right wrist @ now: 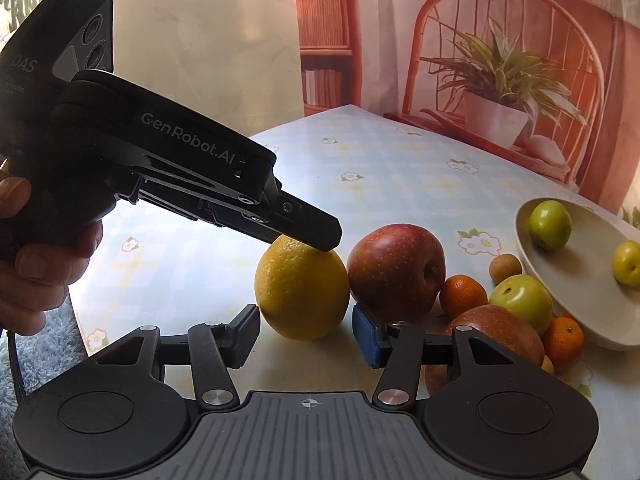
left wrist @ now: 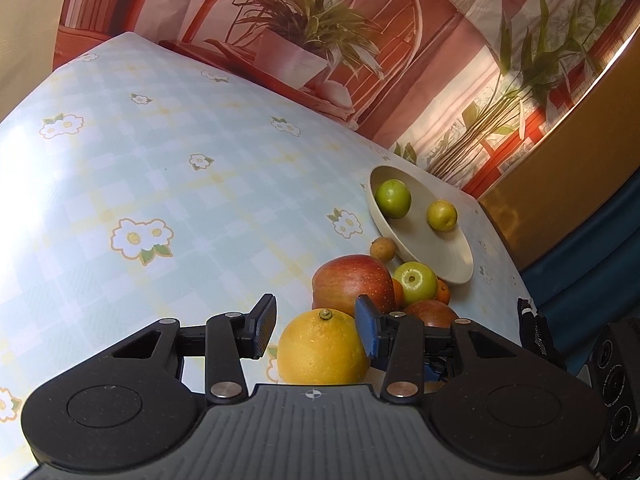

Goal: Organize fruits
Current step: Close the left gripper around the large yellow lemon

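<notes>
Fruits still loose on the table, yellow orange (right wrist: 303, 290) nearest both my grippers.

I read the orange as sitting on the tablecloth (left wrist: 160, 184) right ahead of my right gripper (right wrist: 306, 332), whose jaws stand spread to either side of its near face, with no pad pressing that I can see. My left gripper (left wrist: 316, 330) comes in over it from the left; in its own view the orange sits between its parted pads, the right pad against the peel, though I cannot tell whether it grips. Neither arm is clearly nearer. Roundish, the orange offers no long axis to line up on. Just right of it stands a red apple (right wrist: 396, 266), then tangerines and green fruit. Farther right, the bowl (right wrist: 576, 300) holds two green fruits; I judge the carry runs rightward and away.
</notes>
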`<action>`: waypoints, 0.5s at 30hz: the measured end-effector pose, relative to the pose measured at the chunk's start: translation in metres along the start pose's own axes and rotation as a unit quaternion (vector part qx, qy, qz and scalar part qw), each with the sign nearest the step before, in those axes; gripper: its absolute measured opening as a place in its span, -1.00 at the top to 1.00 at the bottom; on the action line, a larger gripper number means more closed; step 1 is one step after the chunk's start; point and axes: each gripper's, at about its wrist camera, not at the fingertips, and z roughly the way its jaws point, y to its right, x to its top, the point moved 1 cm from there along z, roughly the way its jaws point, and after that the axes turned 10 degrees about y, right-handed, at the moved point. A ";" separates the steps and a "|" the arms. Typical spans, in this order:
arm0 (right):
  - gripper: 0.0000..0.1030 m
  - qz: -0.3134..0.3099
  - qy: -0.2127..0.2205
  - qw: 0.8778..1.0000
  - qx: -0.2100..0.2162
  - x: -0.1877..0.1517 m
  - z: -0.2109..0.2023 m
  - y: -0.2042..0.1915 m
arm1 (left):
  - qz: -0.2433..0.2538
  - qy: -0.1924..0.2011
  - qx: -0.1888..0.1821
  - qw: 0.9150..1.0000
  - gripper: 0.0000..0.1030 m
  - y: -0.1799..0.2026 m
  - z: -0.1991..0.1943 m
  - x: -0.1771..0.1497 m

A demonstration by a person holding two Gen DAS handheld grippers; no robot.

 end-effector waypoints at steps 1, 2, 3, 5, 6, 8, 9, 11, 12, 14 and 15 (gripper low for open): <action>0.11 0.001 -0.004 1.000 0.003 -0.001 0.001 0.000 | -0.002 0.001 0.001 1.000 0.11 -0.001 0.000 0.000; 0.12 0.003 -0.007 1.000 0.004 -0.002 0.003 -0.001 | -0.005 0.003 0.002 1.000 0.11 -0.003 0.000 0.001; 0.13 0.004 -0.009 1.000 0.004 -0.003 0.004 -0.001 | -0.007 0.005 0.003 1.000 0.11 -0.004 0.001 0.001; 0.19 0.003 -0.008 1.000 0.002 -0.004 0.005 -0.001 | -0.013 0.007 0.003 1.000 0.11 -0.005 0.002 0.001; 0.21 0.003 -0.007 1.000 0.001 -0.003 0.006 0.000 | -0.016 0.007 0.003 1.000 0.11 -0.006 0.003 0.001; 0.21 0.007 -0.002 1.000 0.001 -0.001 0.008 0.001 | -0.021 0.007 0.000 1.000 0.11 -0.007 0.003 0.000; 0.20 0.008 -0.003 1.000 0.002 0.000 0.010 0.001 | -0.021 0.008 0.001 1.000 0.11 -0.007 0.003 0.000; 0.18 0.006 -0.002 1.000 0.001 0.000 0.012 0.000 | -0.028 0.006 0.000 1.000 0.11 -0.009 0.003 0.000; 0.17 0.006 -0.002 1.000 0.002 0.000 0.013 0.000 | -0.034 0.002 -0.005 0.999 0.11 -0.011 0.003 0.000; 0.17 0.016 -0.004 1.000 0.004 0.001 0.015 0.001 | -0.045 -0.003 -0.013 0.999 0.12 -0.015 0.003 0.000; 0.16 0.016 -0.005 1.000 0.004 0.002 0.016 0.001 | -0.047 -0.004 -0.016 0.999 0.12 -0.016 0.003 -0.001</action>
